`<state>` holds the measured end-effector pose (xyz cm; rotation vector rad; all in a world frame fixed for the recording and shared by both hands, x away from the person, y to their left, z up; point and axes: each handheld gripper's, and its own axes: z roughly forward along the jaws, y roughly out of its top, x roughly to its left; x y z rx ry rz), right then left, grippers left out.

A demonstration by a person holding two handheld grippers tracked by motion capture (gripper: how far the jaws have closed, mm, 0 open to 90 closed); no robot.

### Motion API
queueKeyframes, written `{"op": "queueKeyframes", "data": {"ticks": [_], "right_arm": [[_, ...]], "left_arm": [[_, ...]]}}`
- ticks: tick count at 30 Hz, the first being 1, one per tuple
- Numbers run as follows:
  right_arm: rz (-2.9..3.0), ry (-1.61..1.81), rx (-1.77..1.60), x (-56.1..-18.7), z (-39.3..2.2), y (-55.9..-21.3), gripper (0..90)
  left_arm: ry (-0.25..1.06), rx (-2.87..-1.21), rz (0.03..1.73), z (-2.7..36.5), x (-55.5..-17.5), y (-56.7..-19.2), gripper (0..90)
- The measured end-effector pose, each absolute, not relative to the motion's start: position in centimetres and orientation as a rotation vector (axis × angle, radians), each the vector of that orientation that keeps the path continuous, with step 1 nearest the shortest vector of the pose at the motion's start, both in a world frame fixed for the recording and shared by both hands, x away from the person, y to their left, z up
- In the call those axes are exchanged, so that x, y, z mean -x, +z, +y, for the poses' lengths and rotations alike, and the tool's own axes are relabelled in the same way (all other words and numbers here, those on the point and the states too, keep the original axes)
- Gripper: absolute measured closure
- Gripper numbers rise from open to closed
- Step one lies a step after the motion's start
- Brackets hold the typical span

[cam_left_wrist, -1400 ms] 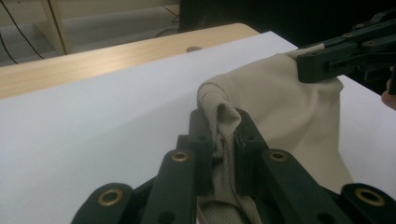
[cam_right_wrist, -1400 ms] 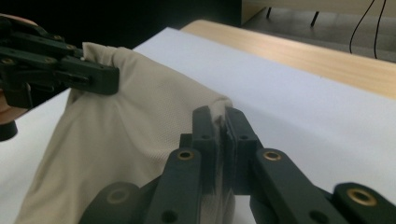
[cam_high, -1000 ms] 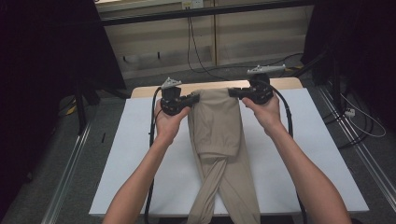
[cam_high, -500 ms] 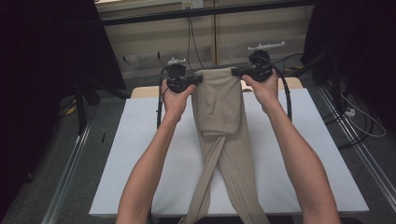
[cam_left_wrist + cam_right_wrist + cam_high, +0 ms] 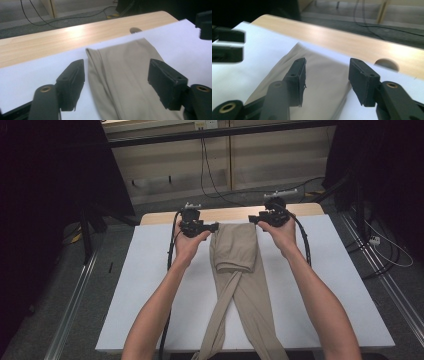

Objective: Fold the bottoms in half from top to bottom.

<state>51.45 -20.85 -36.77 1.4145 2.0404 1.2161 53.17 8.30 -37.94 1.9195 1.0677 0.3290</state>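
White-covered desk (image 5: 150,285), wooden far edge. Folded beige cloth trousers (image 5: 235,250) lie flat mid-desk, legs crossed near side. Left claw (image 5: 212,226) and right claw (image 5: 253,219) have just been opening, both apart, cloth released. Fold laid; next likely regrasp lower for another fold.

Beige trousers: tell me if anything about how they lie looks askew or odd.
The beige trousers lie with the top part folded flat at the far end of the white sheet, but the two legs cross over each other below the fold instead of lying side by side.
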Motion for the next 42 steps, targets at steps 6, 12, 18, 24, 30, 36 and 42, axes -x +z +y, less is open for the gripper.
{"op": "queueKeyframes", "data": {"ticks": [6, 12, 18, 24, 30, 36, 42], "right_arm": [[2.179, 1.268, -1.243, -42.9, -20.2, -37.6, 59.1], [2.375, 1.306, -1.113, -31.9, -18.8, -39.9, 74.7], [2.602, 1.131, -1.045, -25.3, -16.6, -42.8, 79.2], [2.657, 1.112, -1.002, -22.4, -15.8, -43.8, 69.7], [2.626, 0.996, -0.946, -21.5, -14.4, -44.3, 78.7], [2.633, 1.008, -0.933, -21.6, -13.6, -44.2, 90.0], [2.651, 1.122, -0.976, -21.9, -13.1, -44.1, 89.8]], "left_arm": [[0.303, -1.989, 0.943, 9.4, -46.4, -39.1, 27.8], [0.203, -2.062, 0.857, 11.4, -38.3, -41.0, 31.1], [0.053, -2.152, 0.804, 12.7, -31.5, -42.9, 50.1], [-0.016, -2.276, 0.768, 13.0, -27.7, -43.7, 50.1], [0.011, -2.318, 0.729, 12.2, -27.2, -44.0, 54.8], [-0.037, -2.317, 0.662, 12.0, -26.9, -43.7, 85.7], [-0.05, -2.289, 0.662, 12.1, -27.0, -43.4, 87.8]]}}
